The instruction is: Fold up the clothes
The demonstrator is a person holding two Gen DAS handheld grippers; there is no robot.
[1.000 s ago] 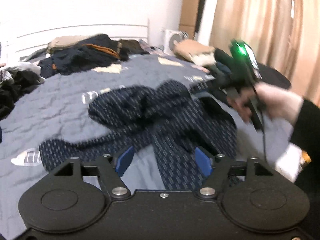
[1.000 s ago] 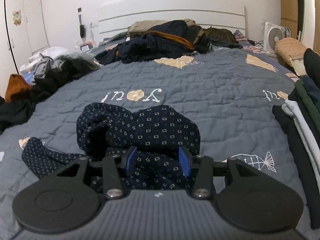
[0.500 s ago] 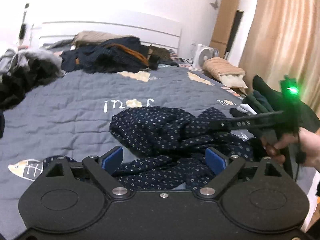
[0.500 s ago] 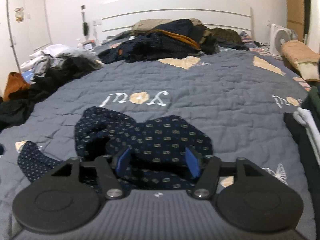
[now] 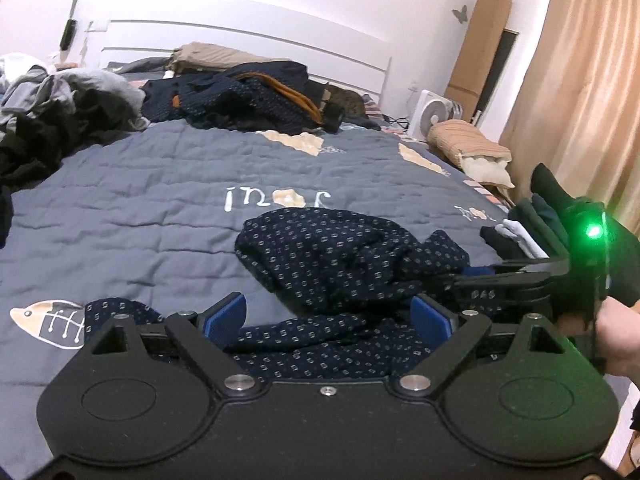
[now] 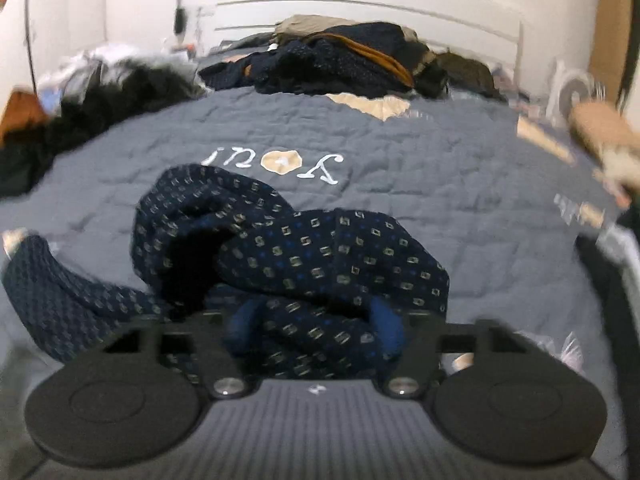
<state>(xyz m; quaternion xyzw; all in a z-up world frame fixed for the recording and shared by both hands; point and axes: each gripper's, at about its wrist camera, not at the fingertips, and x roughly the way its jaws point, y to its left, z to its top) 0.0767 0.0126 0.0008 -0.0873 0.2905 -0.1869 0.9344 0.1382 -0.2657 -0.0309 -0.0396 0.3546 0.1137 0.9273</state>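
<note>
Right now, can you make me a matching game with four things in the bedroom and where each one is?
Things:
1. patterned garment
2. fan
3. curtain
4. fish picture

Places:
A. stitched on the quilt, near left
B. crumpled in the middle of the bed
C. hanging at the far right
D. on the floor beside the bed, by the wall

Pairs: 1-B, 2-D, 3-C, 4-A

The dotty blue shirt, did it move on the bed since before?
Yes. The dotty blue shirt has bunched up taller toward the white letters on the bed cover, seen from the right wrist.
</note>
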